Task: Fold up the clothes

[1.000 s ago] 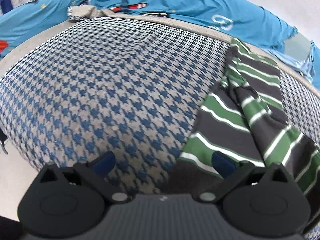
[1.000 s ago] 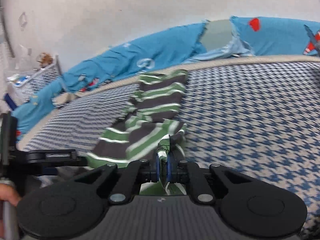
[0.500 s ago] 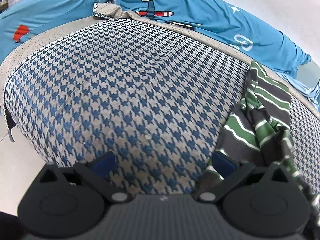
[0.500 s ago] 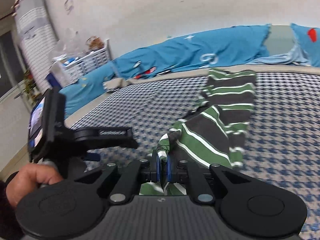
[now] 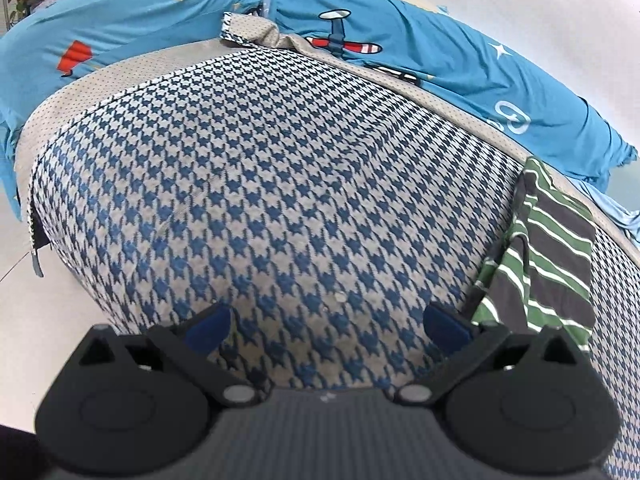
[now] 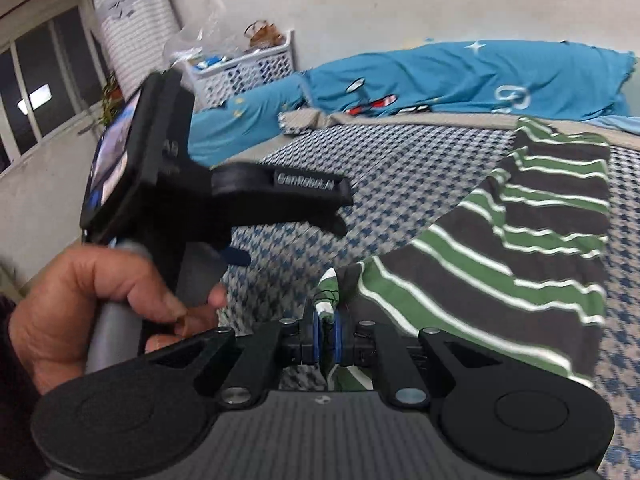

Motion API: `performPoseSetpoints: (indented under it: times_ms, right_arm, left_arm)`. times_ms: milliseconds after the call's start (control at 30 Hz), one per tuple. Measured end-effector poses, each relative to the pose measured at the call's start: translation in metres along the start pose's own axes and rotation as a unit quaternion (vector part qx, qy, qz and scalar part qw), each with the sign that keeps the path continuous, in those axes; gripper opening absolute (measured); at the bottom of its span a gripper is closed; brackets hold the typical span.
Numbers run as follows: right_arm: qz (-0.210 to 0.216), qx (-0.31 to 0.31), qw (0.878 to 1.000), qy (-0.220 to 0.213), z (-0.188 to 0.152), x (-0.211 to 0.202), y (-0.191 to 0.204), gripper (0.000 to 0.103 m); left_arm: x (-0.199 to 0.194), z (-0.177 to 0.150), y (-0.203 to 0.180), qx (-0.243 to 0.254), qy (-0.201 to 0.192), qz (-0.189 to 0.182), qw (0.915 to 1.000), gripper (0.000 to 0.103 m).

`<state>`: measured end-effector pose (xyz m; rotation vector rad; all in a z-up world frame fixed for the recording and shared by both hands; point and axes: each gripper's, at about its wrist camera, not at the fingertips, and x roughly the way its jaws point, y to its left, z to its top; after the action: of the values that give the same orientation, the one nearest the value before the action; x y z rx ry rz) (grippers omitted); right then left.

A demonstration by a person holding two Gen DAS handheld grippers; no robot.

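Note:
A green, grey and white striped garment [image 6: 520,248] lies stretched across the houndstooth bed cover [image 6: 400,168]. My right gripper [image 6: 327,334] is shut on a bunched corner of it, just above the cover. In the left wrist view the same garment [image 5: 548,256] lies at the right edge. My left gripper [image 5: 326,326] is open over bare cover, its right fingertip [image 5: 444,324] close to the garment's edge, nothing between its fingers. The right wrist view shows the left gripper [image 6: 240,196] side-on, held by a hand [image 6: 100,300].
A blue printed quilt [image 5: 360,40] lies bunched along the far side of the bed. A white basket [image 6: 244,68] with clutter stands by the wall, a window [image 6: 36,104] at the left. The bed's left corner [image 5: 40,208] drops to a pale floor.
The right gripper has pulled the striped garment's corner leftward, spreading the cloth. The left gripper has shifted left, so the garment sits farther right in its view.

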<state>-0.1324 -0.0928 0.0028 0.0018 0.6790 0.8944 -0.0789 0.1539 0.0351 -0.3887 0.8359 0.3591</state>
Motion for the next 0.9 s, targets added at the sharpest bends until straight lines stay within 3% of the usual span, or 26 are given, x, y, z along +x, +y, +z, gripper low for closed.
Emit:
performPoseSetpoints:
  times_ms: [233,333,400,633,900]
  right_arm:
    - [0.005,-0.006,0.999,0.032,-0.007,0.022,0.001,0.009]
    - [0.004,-0.008,0.999,0.051,-0.012,0.03,-0.001,0.014]
    - [0.002,-0.013,0.998,0.067,-0.017,0.031,-0.004,0.028]
    - [-0.015,0.008,0.998,0.067,-0.027,0.007,-0.026,0.032]
    - [-0.072,0.062,0.994,0.056,-0.029,-0.033,-0.065,0.036]
  left_arm:
    - [0.0,0.002,0.004,-0.003,-0.003,0.007,1.0,0.103]
    - [0.002,0.001,0.004,-0.001,0.0,0.006,1.0,0.103]
    - [0.002,0.001,0.002,0.002,0.0,0.007,1.0,0.103]
    - [0.004,-0.003,-0.01,0.02,0.004,-0.003,0.9998,0.103]
    - [0.007,-0.017,-0.038,0.073,0.01,-0.023,0.997,0.103]
